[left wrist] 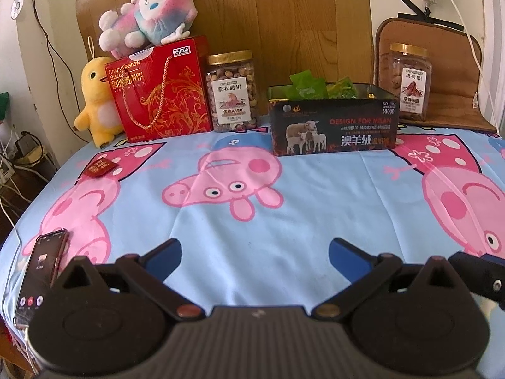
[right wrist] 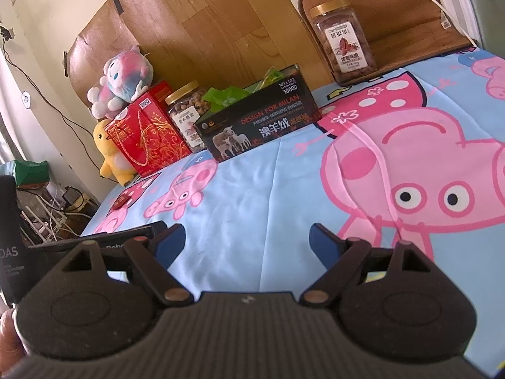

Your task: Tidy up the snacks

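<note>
Lots of open room in the middle of the bed

The blue sheet (left wrist: 252, 221) is bare. At the back, the black tin (left wrist: 333, 126), nut jar (left wrist: 232, 93) and red box (left wrist: 161, 94) block the way.

Soft, even daylight fills both views, with faint shadows. Fisheye bending curves the edges and darkens the corners. Slight softness and grain blur small print.

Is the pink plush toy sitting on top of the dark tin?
No, the pink plush toy sits on the red gift box, left of the dark tin.
</note>
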Demonstrator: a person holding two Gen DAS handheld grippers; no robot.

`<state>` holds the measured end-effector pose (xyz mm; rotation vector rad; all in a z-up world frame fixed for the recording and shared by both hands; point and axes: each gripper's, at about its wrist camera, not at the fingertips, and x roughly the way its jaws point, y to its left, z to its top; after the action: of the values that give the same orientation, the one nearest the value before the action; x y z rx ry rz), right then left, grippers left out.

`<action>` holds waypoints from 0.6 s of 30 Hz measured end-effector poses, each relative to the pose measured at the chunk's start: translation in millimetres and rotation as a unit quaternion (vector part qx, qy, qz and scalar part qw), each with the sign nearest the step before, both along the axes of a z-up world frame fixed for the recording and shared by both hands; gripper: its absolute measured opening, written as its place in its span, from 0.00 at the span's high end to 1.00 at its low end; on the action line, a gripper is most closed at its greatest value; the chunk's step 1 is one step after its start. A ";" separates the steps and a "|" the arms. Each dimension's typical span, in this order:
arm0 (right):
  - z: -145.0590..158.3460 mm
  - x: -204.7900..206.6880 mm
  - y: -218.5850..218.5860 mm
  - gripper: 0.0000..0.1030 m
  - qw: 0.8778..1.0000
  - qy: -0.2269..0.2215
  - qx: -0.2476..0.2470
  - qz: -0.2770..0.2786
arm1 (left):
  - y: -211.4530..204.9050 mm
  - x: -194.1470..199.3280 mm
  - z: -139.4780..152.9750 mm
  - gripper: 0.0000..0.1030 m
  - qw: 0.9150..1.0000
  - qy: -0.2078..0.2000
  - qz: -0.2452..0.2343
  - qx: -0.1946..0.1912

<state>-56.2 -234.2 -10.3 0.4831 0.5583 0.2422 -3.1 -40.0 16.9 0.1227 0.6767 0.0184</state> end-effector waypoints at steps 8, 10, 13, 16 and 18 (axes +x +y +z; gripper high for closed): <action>-2.1 -1.2 -0.5 0.15 1.000 0.002 -0.002 0.001 | -0.9 1.2 -1.6 0.00 1.000 0.010 -0.002 -0.001; -1.9 -1.3 -0.1 0.15 1.000 0.001 -0.003 0.000 | -1.1 0.9 -1.5 0.00 1.000 0.009 -0.002 0.000; -1.5 -1.4 0.7 0.15 1.000 0.001 -0.005 0.001 | -1.1 1.2 -0.9 0.00 1.000 0.009 -0.003 0.001; -1.1 -1.3 1.6 0.15 1.000 -0.001 -0.006 0.001 | -0.2 1.3 -0.2 0.00 1.000 0.006 -0.001 0.001; -1.0 -0.8 1.4 0.15 1.000 0.000 -0.005 0.000 | 0.5 1.3 -0.7 0.00 1.000 0.005 0.001 0.001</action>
<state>-57.1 -232.8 -11.3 0.4732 0.5592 0.2400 -1.8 -39.4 16.2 0.1249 0.6877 0.0203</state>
